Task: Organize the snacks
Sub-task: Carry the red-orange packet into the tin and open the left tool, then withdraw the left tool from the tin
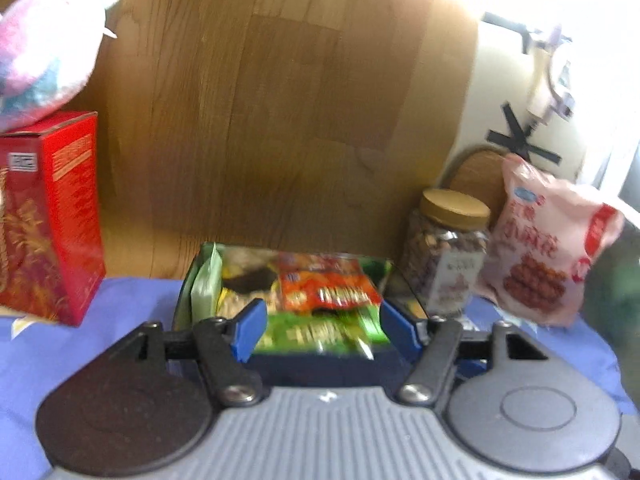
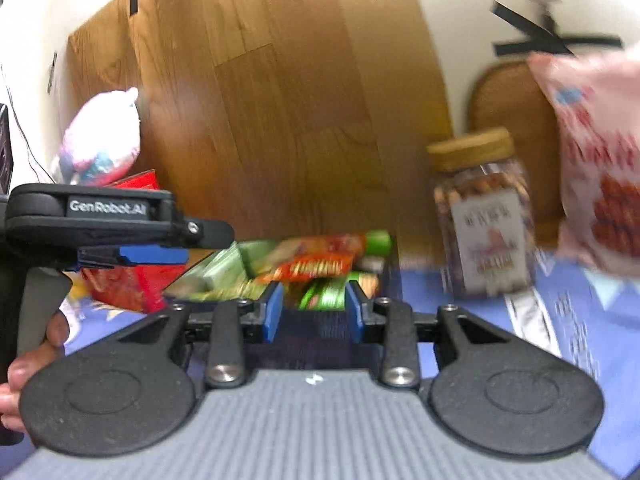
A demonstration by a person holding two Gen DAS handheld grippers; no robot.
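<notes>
A dark box holds several snack packets, with an orange-red packet on top and a green one in front. My left gripper is open, its blue fingers just over the box's near edge with nothing between them. In the right wrist view the same box sits ahead, and my right gripper is open and empty at its near rim. The left gripper's body shows at the left. Both views are blurred.
A red carton stands at the left with a pink plush toy on it. A clear jar with a tan lid and a pink snack bag stand at the right. A blue cloth covers the table; a wooden board stands behind.
</notes>
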